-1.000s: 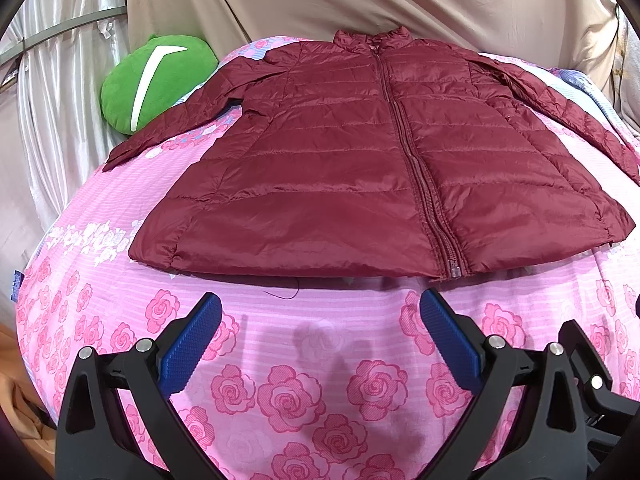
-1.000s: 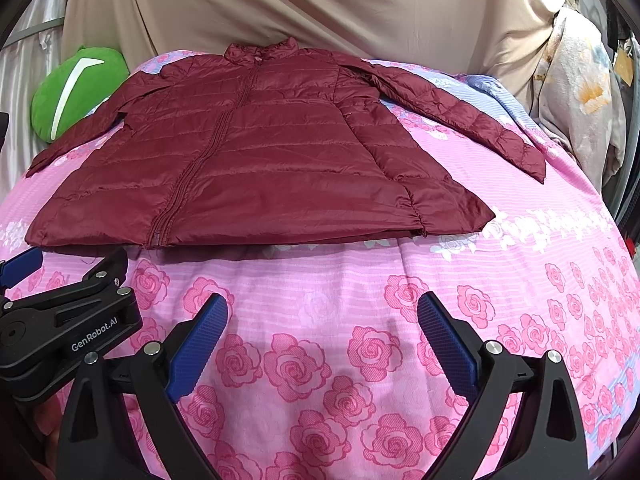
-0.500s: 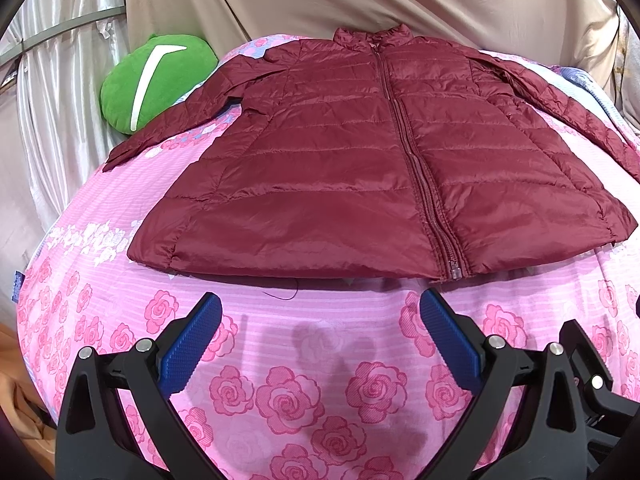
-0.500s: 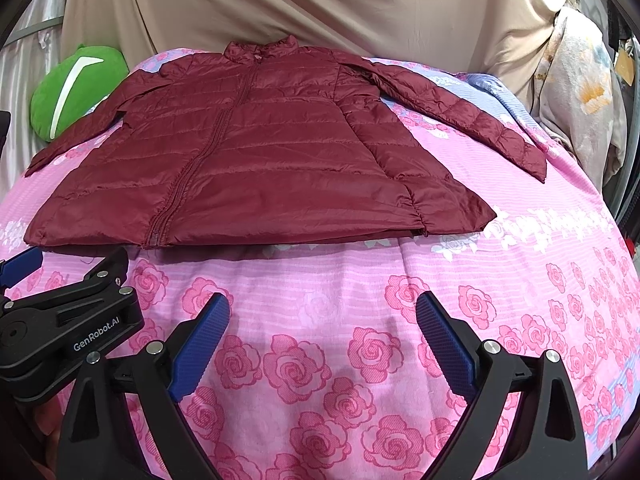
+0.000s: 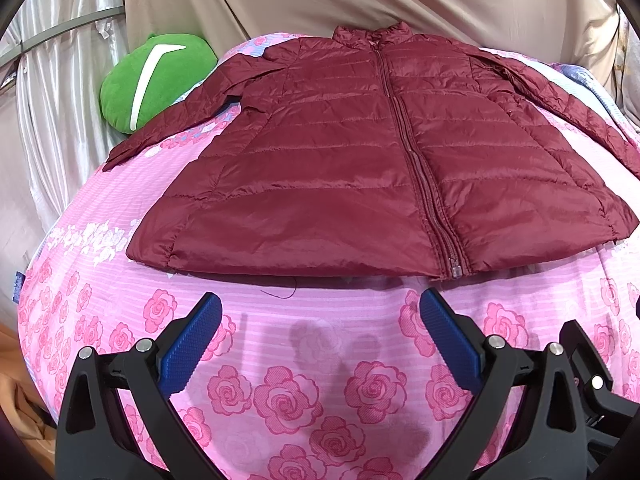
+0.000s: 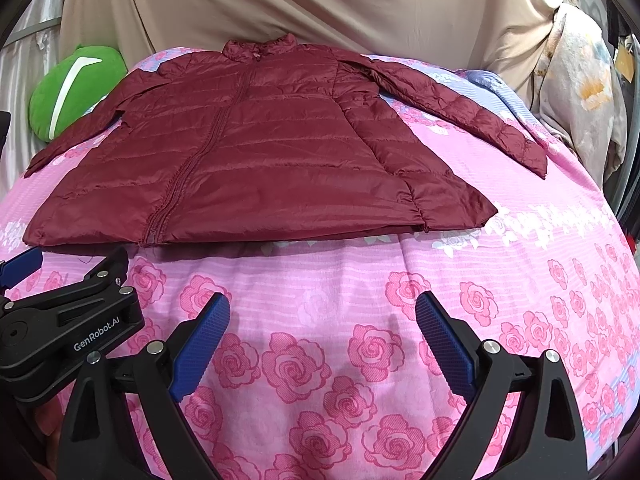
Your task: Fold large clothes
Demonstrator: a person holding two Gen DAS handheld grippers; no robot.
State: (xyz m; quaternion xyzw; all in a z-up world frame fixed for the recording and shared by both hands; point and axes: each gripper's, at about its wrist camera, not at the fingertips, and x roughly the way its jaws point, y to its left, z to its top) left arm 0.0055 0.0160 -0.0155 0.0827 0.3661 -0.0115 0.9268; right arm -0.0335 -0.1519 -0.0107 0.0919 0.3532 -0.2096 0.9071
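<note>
Bed with pink rose-print cotton sheet [image 5: 320, 392] fills both views, domed by the fisheye; beige draped cloth backdrop [image 6: 320, 4] behind it.

Dark red quilted puffer jacket [image 5: 360, 168] lies flat, front up, zipped, centred on the bed toward the far side. Collar points away, hem nearest the claws. Both sleeves spread outward: left sleeve [image 5: 172, 128] runs toward the round green plush cushion with a white stripe [image 5: 148, 84], right sleeve [image 6: 460, 116] angles toward the bed's right edge.

Left claw [image 5: 320, 336]: blue-padded jaws wide, empty, hovering over bare sheet just short of the hem. Right claw [image 6: 322, 336]: same, wide and empty, near the hem's right half.

No fold begun, by the look of it.

Risks: slick shell fabric likely to slip from a shallow pinch; grabbing only the top layer would lift the front panel alone. Padded fill may spring a fold open. Pinching sheet along with hem would drag the bedding.
</note>
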